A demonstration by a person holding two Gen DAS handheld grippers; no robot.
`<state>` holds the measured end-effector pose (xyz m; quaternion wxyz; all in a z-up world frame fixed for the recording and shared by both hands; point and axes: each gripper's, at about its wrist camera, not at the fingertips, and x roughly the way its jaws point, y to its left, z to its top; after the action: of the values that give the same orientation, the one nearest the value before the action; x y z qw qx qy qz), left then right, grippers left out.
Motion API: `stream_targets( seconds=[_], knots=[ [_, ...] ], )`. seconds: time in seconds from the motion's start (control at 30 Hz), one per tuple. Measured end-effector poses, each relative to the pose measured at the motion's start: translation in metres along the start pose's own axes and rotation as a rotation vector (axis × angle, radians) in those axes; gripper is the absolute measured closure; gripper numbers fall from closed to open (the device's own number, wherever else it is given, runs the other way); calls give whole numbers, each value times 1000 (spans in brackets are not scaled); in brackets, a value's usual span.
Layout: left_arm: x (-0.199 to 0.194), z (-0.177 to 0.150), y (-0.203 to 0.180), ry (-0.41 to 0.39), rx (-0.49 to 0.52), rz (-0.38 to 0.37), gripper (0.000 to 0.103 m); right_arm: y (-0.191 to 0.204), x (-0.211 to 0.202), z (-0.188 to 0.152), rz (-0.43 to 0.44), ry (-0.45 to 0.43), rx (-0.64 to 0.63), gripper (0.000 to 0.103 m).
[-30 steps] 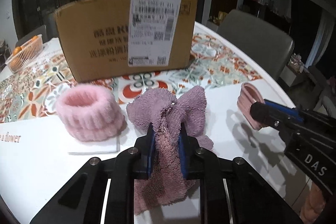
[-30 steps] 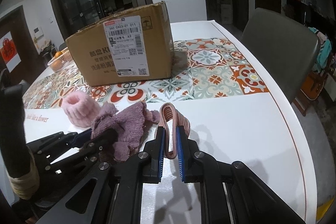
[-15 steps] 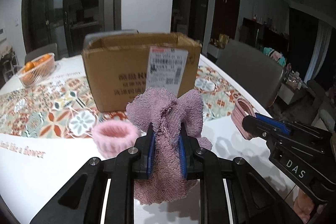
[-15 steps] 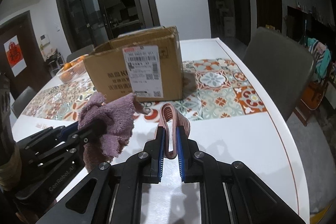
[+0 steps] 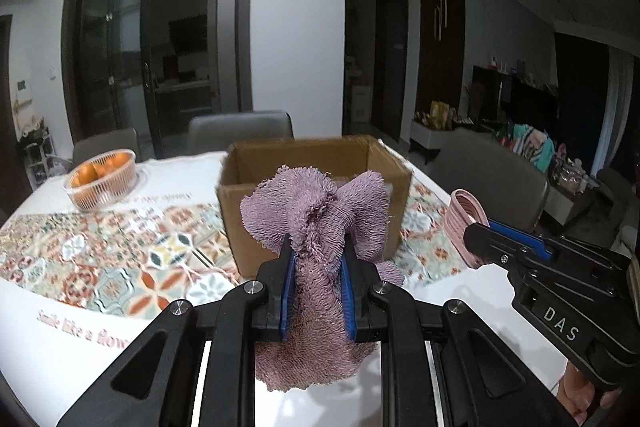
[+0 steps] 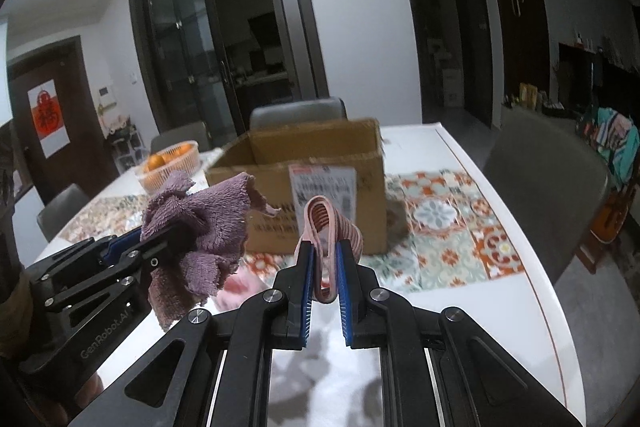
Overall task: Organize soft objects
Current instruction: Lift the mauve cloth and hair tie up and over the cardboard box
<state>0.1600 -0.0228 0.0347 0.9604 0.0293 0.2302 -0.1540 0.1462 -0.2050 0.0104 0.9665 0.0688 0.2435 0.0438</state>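
Observation:
My left gripper is shut on a purple terry cloth and holds it in the air in front of the open cardboard box. The cloth also shows in the right wrist view, with the left gripper under it. My right gripper is shut on a pink ribbed band, raised above the table; the band also shows in the left wrist view. A pink fluffy band lies blurred on the table below the cloth.
The box stands on a patterned runner on the white table. A basket of oranges sits at the far left. Grey chairs stand around the table.
Both grippers have risen with their loads, from table level to about the height of the box rim. The box's open top now shows. The pink fluffy band stayed on the table.

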Motion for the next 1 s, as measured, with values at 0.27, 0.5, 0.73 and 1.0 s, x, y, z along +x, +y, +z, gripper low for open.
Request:
stream_targets(
  seconds=[0.27,0.5,0.73,1.0],
  knots=[
    [-4,27,18,-58,13,20,82,15,2,31,23,-71,-17,90],
    [4,51,29,-85,11,14,82,23,10,54,39,-110,-36,90],
    [18,69,36,-100,23,27,82,26,25,75,43,-131,-52,90],
    [40,85,37,-110,35,26,82,23,49,90,50,-135,-50,90]
  ],
)
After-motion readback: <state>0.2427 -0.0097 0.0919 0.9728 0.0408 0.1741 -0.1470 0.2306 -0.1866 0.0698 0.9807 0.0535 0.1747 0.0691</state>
